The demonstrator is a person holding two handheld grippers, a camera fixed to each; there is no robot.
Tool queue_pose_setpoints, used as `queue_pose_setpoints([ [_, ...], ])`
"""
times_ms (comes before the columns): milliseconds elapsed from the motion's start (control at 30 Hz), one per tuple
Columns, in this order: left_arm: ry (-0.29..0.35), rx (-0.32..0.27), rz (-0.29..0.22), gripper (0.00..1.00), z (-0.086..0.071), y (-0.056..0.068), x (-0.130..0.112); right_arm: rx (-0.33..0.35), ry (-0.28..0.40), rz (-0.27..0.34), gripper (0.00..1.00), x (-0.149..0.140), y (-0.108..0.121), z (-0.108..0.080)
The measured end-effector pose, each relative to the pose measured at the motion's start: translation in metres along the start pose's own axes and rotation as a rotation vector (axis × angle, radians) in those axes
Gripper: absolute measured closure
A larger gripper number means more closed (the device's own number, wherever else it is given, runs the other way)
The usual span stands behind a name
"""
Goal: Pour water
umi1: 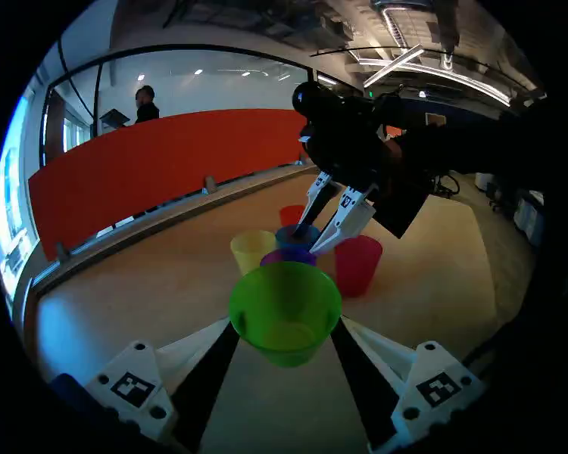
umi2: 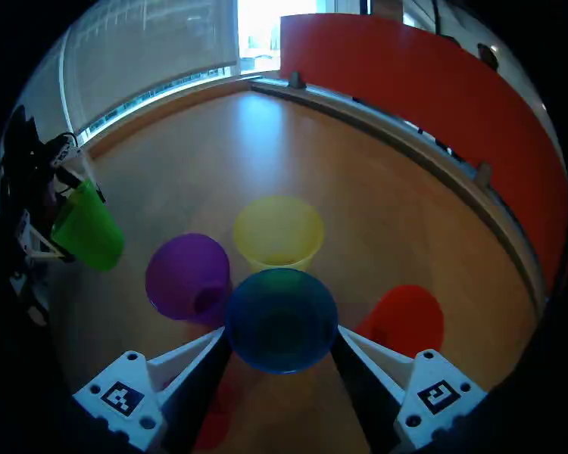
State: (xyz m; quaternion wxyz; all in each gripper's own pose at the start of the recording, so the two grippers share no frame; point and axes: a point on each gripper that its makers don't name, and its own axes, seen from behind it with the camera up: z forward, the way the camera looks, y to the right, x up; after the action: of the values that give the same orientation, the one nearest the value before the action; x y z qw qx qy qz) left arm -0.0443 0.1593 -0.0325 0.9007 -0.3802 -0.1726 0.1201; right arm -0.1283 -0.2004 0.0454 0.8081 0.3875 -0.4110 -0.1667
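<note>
Wooden table (umi2: 269, 144) by an orange screen (umi2: 435, 83): we hold a cup in each gripper.
Our left gripper (umi1: 285, 324) clamps the green cup (umi1: 285, 299), our right gripper (umi2: 281, 337) the blue cup (umi2: 281, 314), each by its sides, probably to leave the mouths free for pouring; we cannot tell whether either holds water.
</note>
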Motion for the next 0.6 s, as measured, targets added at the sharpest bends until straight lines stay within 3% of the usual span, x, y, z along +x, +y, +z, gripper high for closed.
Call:
queue_pose_setpoints([
  [600, 0.002, 0.008, 0.001, 0.17, 0.0, -0.002, 0.003, -0.008, 0.16, 0.045, 0.12, 0.012, -0.001, 0.002],
])
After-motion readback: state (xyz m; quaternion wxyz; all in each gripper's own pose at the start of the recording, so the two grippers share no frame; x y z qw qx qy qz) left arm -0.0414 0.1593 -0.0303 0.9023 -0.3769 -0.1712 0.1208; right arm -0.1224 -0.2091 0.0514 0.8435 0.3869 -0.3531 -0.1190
